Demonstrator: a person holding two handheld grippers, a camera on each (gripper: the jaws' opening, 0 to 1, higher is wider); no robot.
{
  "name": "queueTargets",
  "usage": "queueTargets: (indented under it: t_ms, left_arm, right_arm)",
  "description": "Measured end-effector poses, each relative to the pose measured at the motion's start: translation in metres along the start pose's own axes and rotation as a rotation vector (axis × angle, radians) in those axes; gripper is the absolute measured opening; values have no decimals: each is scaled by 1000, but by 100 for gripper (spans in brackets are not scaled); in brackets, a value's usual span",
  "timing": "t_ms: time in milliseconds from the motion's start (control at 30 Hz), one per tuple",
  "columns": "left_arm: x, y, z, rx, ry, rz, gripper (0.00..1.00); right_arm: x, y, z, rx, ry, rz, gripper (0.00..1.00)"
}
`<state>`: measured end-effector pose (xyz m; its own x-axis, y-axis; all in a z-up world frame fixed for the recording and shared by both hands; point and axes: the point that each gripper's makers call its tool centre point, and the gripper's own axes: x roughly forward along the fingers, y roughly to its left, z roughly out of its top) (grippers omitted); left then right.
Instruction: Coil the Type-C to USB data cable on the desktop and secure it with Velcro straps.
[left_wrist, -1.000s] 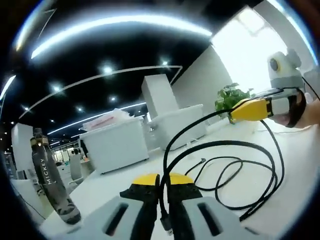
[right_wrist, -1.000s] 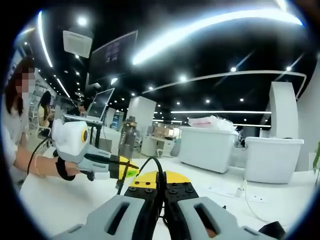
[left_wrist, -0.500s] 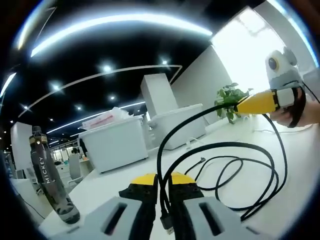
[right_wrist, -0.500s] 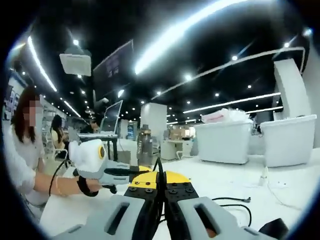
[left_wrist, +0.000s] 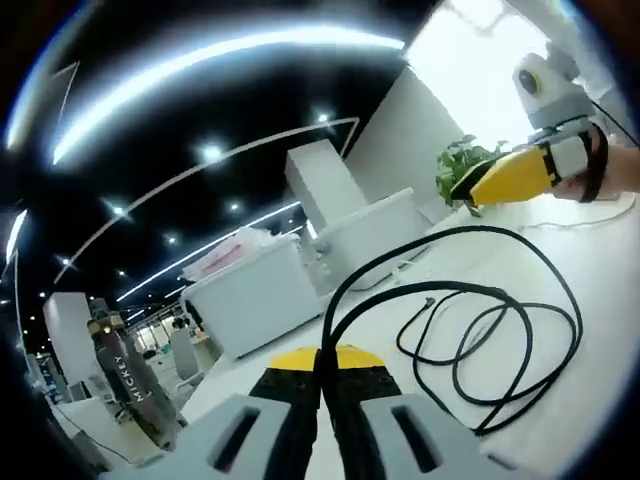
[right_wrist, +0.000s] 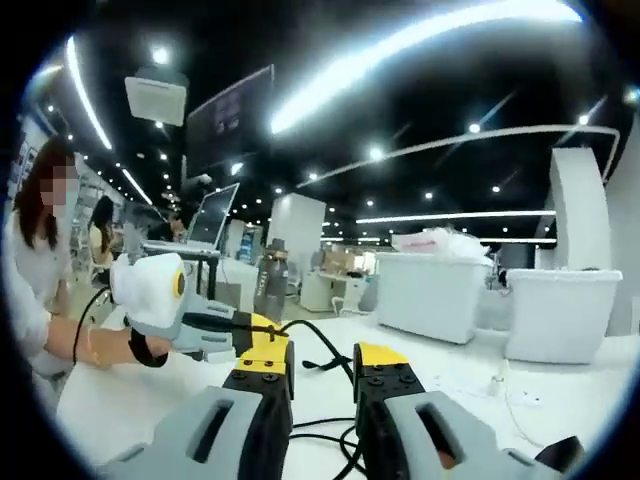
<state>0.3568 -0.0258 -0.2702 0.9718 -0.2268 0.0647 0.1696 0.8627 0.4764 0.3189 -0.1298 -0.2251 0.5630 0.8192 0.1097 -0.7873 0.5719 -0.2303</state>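
The black data cable (left_wrist: 452, 233) rises from between my left gripper's (left_wrist: 320, 358) yellow tips, which are shut on it. It arcs right and drops into loose loops on the white table (left_wrist: 600, 400). My right gripper (left_wrist: 500, 178) hovers at the upper right of the left gripper view, apart from the cable. In the right gripper view its jaws (right_wrist: 323, 358) stand open, and the cable (right_wrist: 330, 350) runs loose in the gap, away from both pads. The left gripper (right_wrist: 262, 328) comes in from the left there, with the cable leaving its tip.
A dark bottle (left_wrist: 130, 385) labelled MICKEY stands at the left, also seen as the bottle (right_wrist: 270, 285). White bins (left_wrist: 250, 295) and a plant (left_wrist: 465, 165) line the table's far side. A person (right_wrist: 30, 270) sits at the left. A thin white cord (right_wrist: 500, 395) lies at the right.
My right gripper has opened and let go of the cable. The cable's arc has sagged away from it. The left gripper stays shut on the cable.
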Motion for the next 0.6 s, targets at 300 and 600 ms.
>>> queueTargets:
  t_ms: [300, 600]
  left_arm:
    - [-4, -24, 18, 144, -13, -30, 4]
    - [-14, -45, 44, 361, -101, -32, 4]
  right_arm:
    - [20, 22, -19, -213, 112, 10, 32]
    - [19, -2, -24, -378, 141, -108, 23]
